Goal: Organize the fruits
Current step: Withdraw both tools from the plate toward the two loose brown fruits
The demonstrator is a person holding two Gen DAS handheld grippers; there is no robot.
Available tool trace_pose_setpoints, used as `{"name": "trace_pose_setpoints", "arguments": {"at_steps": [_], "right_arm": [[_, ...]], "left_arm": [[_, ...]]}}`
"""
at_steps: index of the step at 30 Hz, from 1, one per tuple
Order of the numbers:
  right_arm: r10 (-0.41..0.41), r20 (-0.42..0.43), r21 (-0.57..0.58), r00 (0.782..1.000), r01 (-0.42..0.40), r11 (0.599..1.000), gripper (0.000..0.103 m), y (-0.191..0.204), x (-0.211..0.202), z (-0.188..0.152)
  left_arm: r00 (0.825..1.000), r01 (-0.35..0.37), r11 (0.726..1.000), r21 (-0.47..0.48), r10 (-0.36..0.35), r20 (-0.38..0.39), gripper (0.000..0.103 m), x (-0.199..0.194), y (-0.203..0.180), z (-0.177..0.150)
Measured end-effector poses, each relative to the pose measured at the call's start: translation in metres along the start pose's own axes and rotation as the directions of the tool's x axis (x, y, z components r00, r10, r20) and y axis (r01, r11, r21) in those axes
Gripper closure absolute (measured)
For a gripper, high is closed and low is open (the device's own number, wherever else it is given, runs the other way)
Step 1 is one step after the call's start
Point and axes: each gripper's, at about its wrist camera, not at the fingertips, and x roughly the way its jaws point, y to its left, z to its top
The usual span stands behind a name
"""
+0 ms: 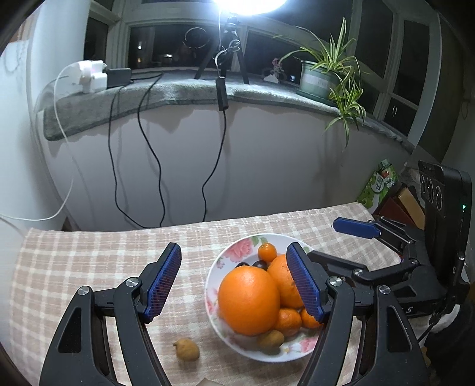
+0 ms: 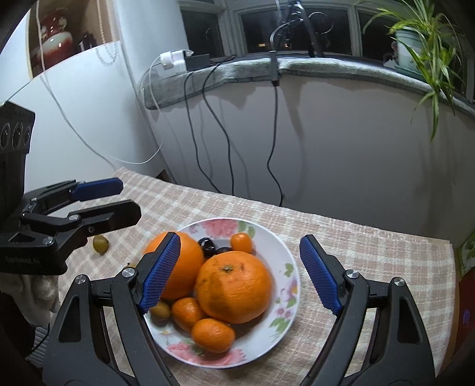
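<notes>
Hovering both tools, left tool (image 1: 234,285) and right tool (image 2: 240,276), jaws apart and empty, over the plate (image 2: 276,252); next: grab the stray longan (image 1: 186,350) off the table (image 1: 89,252).

plate (image 2: 276,252): white, pink flowers, green leaves
oranges (image 2: 234,286): bright orange
cloth (image 1: 89,261): beige and white check
pads (image 1: 164,282): blue

Night scene lit by a bright lamp (image 1: 249,6) at the top of the left wrist view, blown out to white glare. Window panes (image 1: 169,44) are black. Cables cast soft shadows on the wall (image 1: 267,148). Fisheye bending curves the windowsill (image 2: 326,68); corners fall to dark vignette. Focus is mostly sharp.
</notes>
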Motion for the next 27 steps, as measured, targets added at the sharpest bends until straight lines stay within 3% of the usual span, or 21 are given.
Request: {"name": "trace_pose_setpoints", "arguments": {"at_steps": [12, 23, 27], "right_arm": [[0.013, 0.000, -0.069, 1.000, -0.013, 0.998, 0.018, 0.045, -0.003, 0.003], [0.114, -0.032, -0.145, 0.993, -0.118, 0.982, 0.018, 0.099, 0.008, -0.007], [0.148, -0.047, -0.158, 0.988, -0.154, 0.975, 0.018, 0.113, 0.015, -0.011]], "left_arm": [[0.998, -0.064, 0.997, -0.043, 0.065, 0.026, 0.030, -0.030, 0.032, -0.015], [0.994, -0.107, 0.985, -0.138, 0.110, 0.015, 0.030, -0.052, 0.089, -0.040], [0.993, -0.121, 0.978, -0.169, 0.122, -0.007, 0.040, -0.056, 0.109, -0.054]]}}
